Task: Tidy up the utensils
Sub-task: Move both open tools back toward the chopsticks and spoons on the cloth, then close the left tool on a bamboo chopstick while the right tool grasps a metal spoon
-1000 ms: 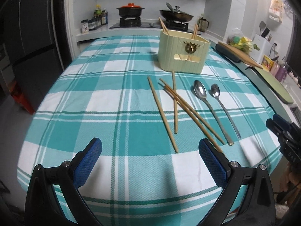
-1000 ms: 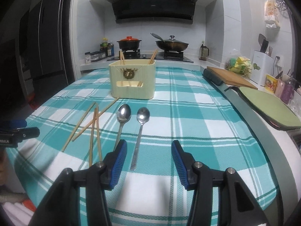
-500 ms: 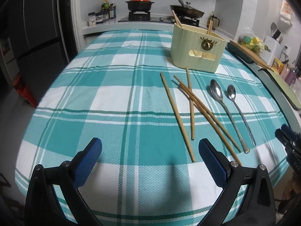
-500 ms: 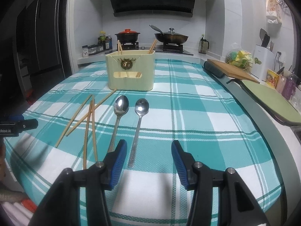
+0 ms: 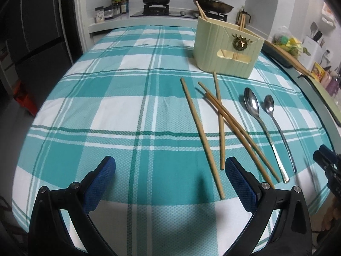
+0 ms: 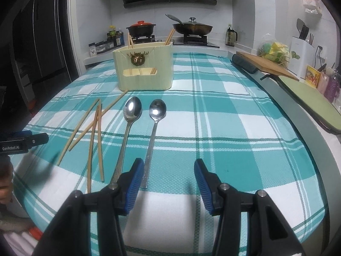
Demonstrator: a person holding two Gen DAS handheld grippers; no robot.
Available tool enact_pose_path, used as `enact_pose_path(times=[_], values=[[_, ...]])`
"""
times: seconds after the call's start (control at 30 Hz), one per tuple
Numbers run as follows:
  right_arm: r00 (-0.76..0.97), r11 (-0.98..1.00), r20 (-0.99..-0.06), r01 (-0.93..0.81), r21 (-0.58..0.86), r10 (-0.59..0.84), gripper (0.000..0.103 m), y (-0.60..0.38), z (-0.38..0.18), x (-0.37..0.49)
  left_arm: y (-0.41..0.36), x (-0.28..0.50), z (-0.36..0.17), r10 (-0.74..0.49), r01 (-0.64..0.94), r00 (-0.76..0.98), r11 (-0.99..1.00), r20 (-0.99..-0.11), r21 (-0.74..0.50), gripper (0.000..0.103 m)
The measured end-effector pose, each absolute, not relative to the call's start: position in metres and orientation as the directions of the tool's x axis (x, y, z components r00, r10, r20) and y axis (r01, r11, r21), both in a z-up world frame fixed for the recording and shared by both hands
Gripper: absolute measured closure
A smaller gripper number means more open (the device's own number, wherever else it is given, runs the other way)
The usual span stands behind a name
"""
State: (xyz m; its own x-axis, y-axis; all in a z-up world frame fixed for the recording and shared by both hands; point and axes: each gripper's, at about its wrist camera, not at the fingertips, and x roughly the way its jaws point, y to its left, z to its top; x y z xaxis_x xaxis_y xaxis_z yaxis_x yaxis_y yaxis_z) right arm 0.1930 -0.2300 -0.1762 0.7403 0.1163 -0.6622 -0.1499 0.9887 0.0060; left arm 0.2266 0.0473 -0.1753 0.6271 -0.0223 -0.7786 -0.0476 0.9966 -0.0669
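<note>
Both blue-padded grippers, left (image 5: 170, 177) and right (image 6: 166, 178), hover agape and empty, approaching the loose wooden chopsticks (image 5: 215, 123) and steel spoons (image 6: 140, 128) mid-frame; next, pinch one for the cream holder (image 6: 143, 68).

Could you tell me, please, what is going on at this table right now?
A person is tidying utensils with a hand-held gripper in each hand. Both the left hand-held gripper and the right hand-held gripper are open and empty above the checked tablecloth. Four chopsticks and two spoons lie loose in front of the cream holder, which already has some chopsticks in it. Nothing has been picked up yet.
</note>
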Motion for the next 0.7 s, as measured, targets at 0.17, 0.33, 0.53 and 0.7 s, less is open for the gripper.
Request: enact_pose_path(times=[0.17,0.33,0.53,0.7], values=[[0.724,0.986,-0.675,-0.167,0.025,0.140,0.053,-0.226,-0.173,0.212,0.043,0.251,-0.173,-0.019,-0.045,0.631,0.997,-0.776,-0.061,0.001],[0.707,0.983,-0.689,-0.180,0.040,0.158,0.053,-0.222,-0.173,0.237,0.040,0.282,-0.181,-0.015,-0.049,0.619,0.997,-0.786,-0.058,0.001],[0.650,0.975,-0.738,-0.220,0.045,0.180,0.053,-0.206,-0.191,0.275,0.041,0.310,-0.202,0.014,-0.067,0.567,0.997,-0.824,-0.029,0.001],[0.618,0.976,-0.766,-0.208,0.059,0.178,0.053,-0.201,-0.203,0.294,0.042,0.317,-0.208,0.039,-0.090,0.556,0.996,-0.831,-0.013,0.001]])
